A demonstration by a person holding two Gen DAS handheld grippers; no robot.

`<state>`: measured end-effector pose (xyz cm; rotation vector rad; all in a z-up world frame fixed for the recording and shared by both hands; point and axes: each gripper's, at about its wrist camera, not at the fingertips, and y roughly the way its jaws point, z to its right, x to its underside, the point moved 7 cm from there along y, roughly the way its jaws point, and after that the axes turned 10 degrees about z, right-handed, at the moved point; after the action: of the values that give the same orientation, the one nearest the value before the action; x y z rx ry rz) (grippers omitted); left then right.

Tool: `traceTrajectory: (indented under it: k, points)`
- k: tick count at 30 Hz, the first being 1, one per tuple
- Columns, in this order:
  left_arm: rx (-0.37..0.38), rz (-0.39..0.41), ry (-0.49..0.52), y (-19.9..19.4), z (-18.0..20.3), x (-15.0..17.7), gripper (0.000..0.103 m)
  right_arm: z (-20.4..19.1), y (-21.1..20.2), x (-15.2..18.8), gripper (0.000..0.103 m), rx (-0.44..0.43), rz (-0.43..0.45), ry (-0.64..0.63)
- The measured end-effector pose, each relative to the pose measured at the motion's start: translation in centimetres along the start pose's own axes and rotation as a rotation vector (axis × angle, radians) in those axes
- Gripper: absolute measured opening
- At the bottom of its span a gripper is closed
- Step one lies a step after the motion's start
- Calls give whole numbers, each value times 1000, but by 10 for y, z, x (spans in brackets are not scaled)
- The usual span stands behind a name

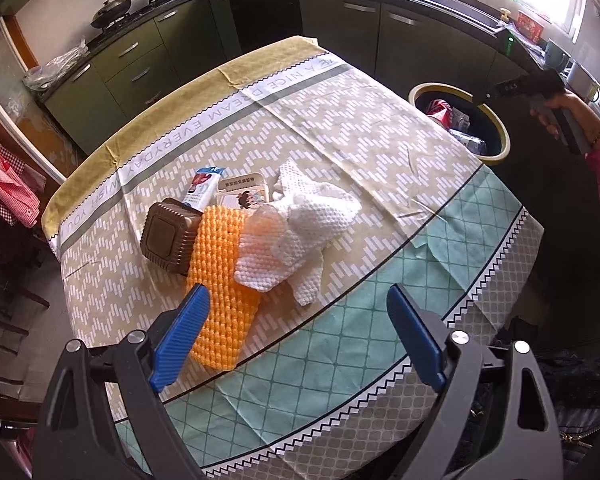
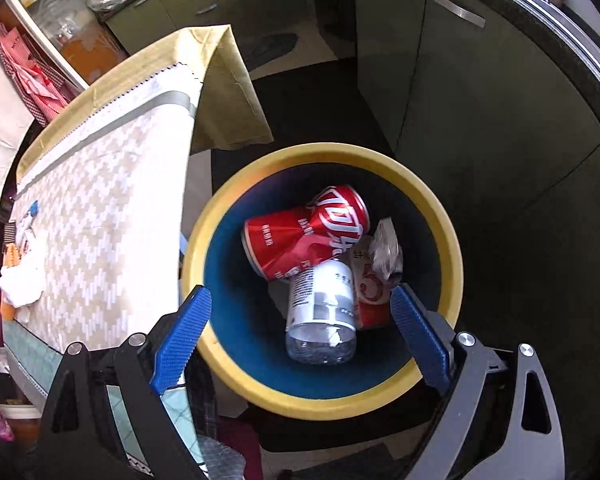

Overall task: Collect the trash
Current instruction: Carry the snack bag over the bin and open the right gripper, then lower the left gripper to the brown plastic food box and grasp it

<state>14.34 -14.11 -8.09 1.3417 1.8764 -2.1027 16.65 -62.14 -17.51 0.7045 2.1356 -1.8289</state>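
My left gripper [image 1: 298, 300] is open and empty above the table's near edge. Just beyond it lie an orange knitted cloth [image 1: 220, 280], a white knitted cloth [image 1: 296, 232], a brown ridged square box [image 1: 168, 236], a blue-and-white wrapper [image 1: 202, 188] and a printed card box [image 1: 242, 196]. My right gripper [image 2: 300, 300] is open and empty over the yellow-rimmed trash bin [image 2: 448, 216]. Inside the bin lie a crushed red can [image 2: 304, 236], a clear plastic bottle [image 2: 322, 312], a red-and-white carton [image 2: 370, 296] and crumpled paper [image 2: 386, 252].
The table wears a patterned tablecloth [image 1: 340, 120]. The bin [image 1: 496, 120] stands on the floor off the table's far right corner. Green kitchen cabinets [image 1: 416, 44] run behind, with pots [image 1: 112, 10] on the stove. Red checked cloth [image 1: 4, 176] hangs at the left.
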Motion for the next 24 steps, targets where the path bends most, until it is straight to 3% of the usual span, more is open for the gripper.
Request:
traceTrajectory:
  k: [6, 12, 17, 24]
  points:
    - [-54, -28, -121, 10, -51, -9, 85, -53, -15, 18, 90, -85, 33, -61]
    - [-102, -90, -296, 45, -94, -21, 87, -93, -15, 30, 90, -133, 16, -139]
    - [-120, -153, -460, 78, -121, -19, 87, -111, -11, 32, 90, -161, 8, -171]
    - [-152, -220, -569, 109, -142, -6, 87, -114, -7, 36, 91, -176, -4, -184]
